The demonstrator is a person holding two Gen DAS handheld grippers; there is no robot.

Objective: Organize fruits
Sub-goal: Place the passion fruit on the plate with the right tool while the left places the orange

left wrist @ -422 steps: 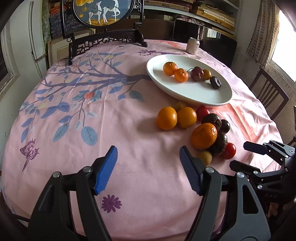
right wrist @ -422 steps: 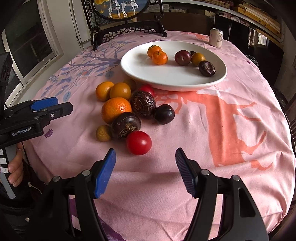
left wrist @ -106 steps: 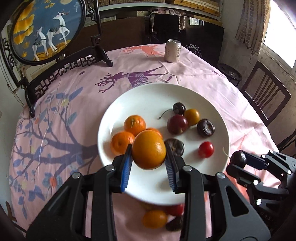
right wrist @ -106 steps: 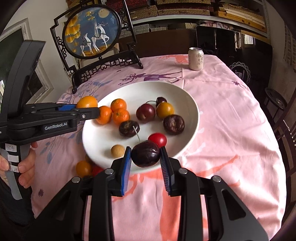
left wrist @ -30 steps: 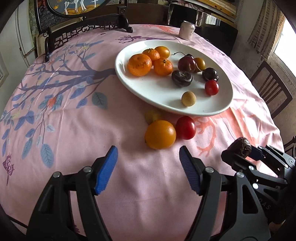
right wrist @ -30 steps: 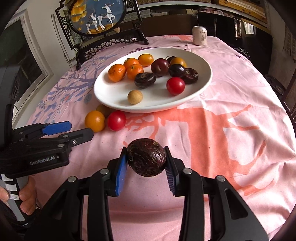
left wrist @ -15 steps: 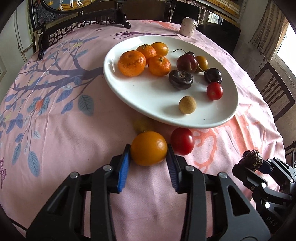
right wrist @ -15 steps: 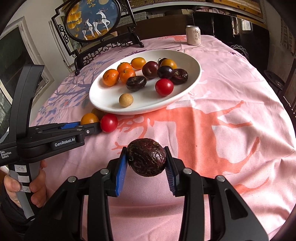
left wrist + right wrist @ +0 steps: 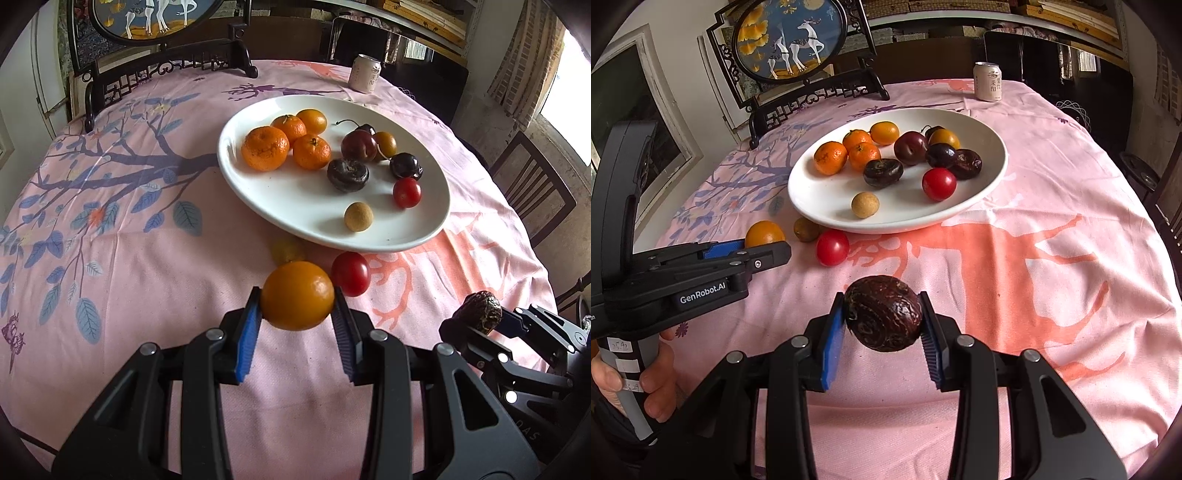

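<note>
Left wrist view: left gripper [image 9: 297, 319] is clamping a smooth orange [image 9: 297, 301] between its blue fingers [image 9: 248, 338], bottom centre of frame, fruit sitting at its widest across the pads. Judging it firm, fairly light, waxy skin, so it could be slipping if taken off-centre; a grip across the equator looks right. White plate [image 9: 295, 206] is sitting upper centre on the pink desk [image 9: 147, 295], carrying mandarins, dark plums, a tomato and a small tan fruit. A red tomato [image 9: 351, 274] and a yellowish fruit [image 9: 287, 250] are lying on the cloth just beside the plate's near rim. Lower right, the right gripper is showing side-on only.

Right wrist view: right gripper [image 9: 882, 328] is pinching a dark wrinkled fruit [image 9: 882, 313], possibly a passion fruit, hard to tell. Shell is looking stiff but hollow-light, so gentle squeezing seems wise. This view is showing its whole face, also the plate's right side and a can [image 9: 988, 82] at upper right; the left gripper is appearing at left, orange mostly hidden.
</note>
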